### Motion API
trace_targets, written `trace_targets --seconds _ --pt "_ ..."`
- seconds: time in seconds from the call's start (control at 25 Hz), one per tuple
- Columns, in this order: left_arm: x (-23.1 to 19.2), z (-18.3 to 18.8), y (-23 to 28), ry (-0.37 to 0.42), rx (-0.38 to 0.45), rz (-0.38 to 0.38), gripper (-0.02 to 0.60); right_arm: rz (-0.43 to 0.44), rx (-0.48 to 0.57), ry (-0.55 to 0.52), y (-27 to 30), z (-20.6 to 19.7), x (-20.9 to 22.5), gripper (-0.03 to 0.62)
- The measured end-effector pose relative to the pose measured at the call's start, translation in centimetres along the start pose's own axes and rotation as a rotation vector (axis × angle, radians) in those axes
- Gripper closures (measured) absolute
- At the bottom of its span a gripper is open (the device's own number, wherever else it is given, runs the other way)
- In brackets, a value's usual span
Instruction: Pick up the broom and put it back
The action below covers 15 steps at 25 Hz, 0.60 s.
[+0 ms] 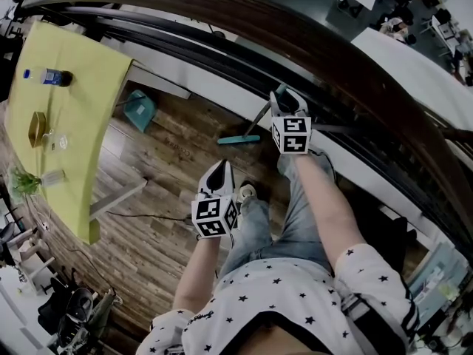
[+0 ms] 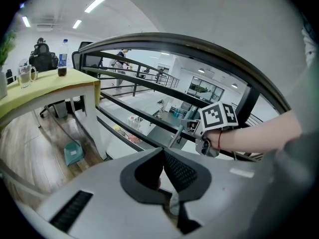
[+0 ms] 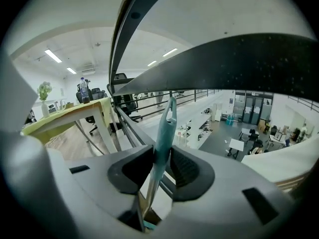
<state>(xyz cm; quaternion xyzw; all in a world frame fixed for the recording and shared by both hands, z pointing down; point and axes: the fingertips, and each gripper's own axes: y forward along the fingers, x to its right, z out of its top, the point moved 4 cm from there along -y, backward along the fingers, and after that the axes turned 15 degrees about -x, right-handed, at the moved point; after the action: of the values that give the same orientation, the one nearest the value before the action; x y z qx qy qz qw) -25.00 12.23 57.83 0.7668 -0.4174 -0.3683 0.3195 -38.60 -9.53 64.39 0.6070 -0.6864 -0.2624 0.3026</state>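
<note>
Right tongs are up by the railing, and I've got them clenched on the broom. In the right gripper view the teal handle runs straight up between the two pads, pressed on both sides, with its hanging loop poking out above the tips. From the head view the handle slants down and to the left from those tongs. The teal brush head rests on the wooden floor, just in front of the white base under the railing.

Left tongs hang lower and nearer to me, over my jeans and above one shoe. Their own view shows the pads meeting at the tips, closed with nothing between them. That same view picks up the right tongs out ahead with the marker cube on top. The broom's handle drops away from them along the rail.

Off to the left a teal dustpan sits on the floor, beside the leg of the tabletop. It's well apart from the brush head. The tabletop carries a yellow-green cloth, a bottle lying near its far end, and a small plant towards the near end.
</note>
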Motion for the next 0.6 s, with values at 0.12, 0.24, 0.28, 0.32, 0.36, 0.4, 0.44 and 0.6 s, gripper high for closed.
trace_targets --seconds 0.12,0.24,0.28,0.32,0.36,0.4,0.44,0.6 --pt "0.3 0.1 0.2 -0.001 -0.007 0.002 0.569 -0.006 -0.002 0.001 0.3 0.2 0.7 0.49" --pt "0.1 0.3 0.5 -0.005 -0.007 0.003 0.569 -0.021 -0.002 0.003 0.9 0.3 1.4 0.488" --pt "0.1 0.4 0.6 -0.005 -0.006 0.003 0.569 -0.027 -0.003 0.003 1.1 0.4 1.6 0.487" --pt "0.1 0.6 0.6 -0.005 -0.006 0.003 0.569 -0.031 -0.005 0.003 1.3 0.4 1.8 0.485" --pt "0.1 0.6 0.6 -0.004 -0.006 0.003 0.569 -0.035 -0.006 0.003 1.5 0.4 1.9 0.485" --pt "0.0 0.7 0.6 -0.002 -0.007 0.003 0.569 -0.039 -0.006 0.003 1.6 0.4 2.1 0.485" --pt "0.0 0.7 0.6 -0.002 -0.008 0.004 0.569 -0.044 -0.007 0.002 1.7 0.4 2.2 0.484" --pt "-0.2 0.4 0.4 -0.001 -0.015 0.006 0.569 -0.057 -0.01 -0.01 2.0 0.4 2.7 0.479"
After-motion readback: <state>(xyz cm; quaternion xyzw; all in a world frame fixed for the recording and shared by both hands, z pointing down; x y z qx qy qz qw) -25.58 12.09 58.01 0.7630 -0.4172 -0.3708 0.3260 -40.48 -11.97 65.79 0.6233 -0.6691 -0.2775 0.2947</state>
